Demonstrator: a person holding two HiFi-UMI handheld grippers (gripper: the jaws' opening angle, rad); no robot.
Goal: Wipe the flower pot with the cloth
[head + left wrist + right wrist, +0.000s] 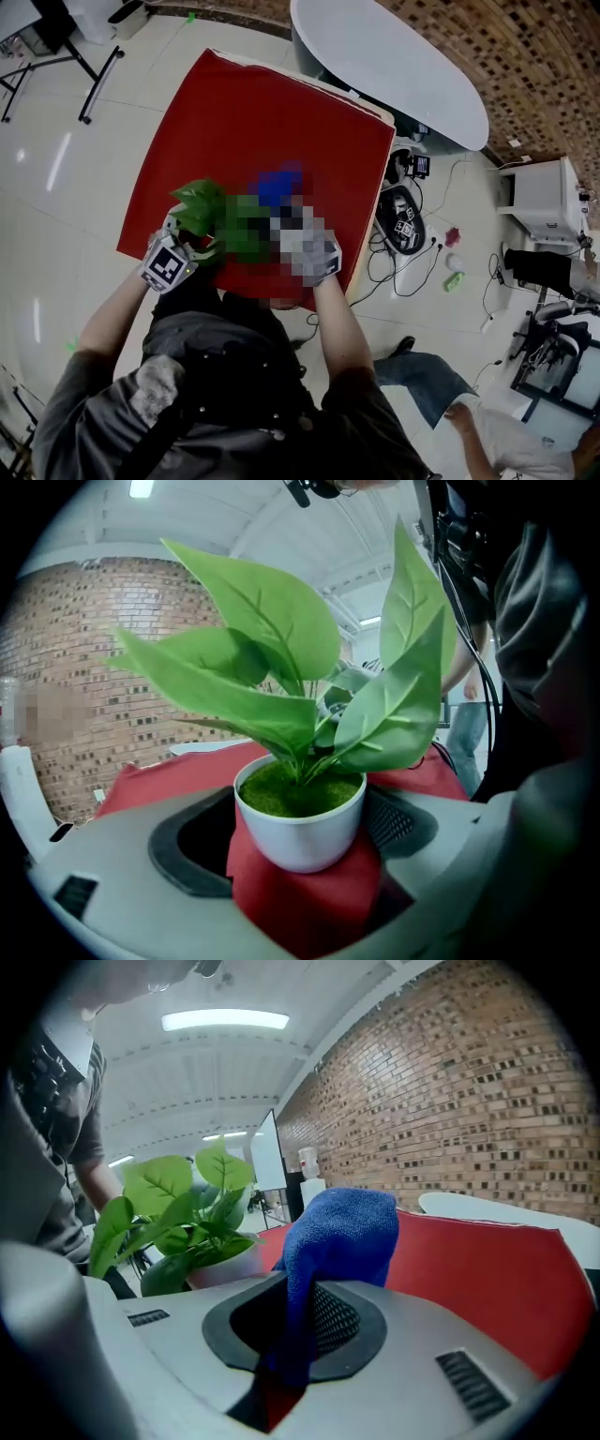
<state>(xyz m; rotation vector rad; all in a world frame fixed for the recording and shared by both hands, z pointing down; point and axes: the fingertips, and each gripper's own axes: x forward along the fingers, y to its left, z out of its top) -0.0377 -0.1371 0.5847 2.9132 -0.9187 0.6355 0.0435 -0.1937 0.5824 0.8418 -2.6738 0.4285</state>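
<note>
Sitting mid-frame in the left gripper view, the flower pot (300,829) is clamped btwn the jaws of the left claw (302,850), prob. to steady it for wiping. Its leaves (281,658) fan out above. The right claw (292,1330) is closed on the blue cloth (339,1232), bunched upward w/ the pot just left of it, likely ready to rub. In the head view both are by the lower edge of the red desk (253,122).

The pot (300,834) is coloured white and is filled with green moss (298,794) and green leaves (272,658). The cloth (339,1232) is coloured blue, the table cover (262,131) red. The brown brick wall (450,1101) is speckled dark and pale.
</note>
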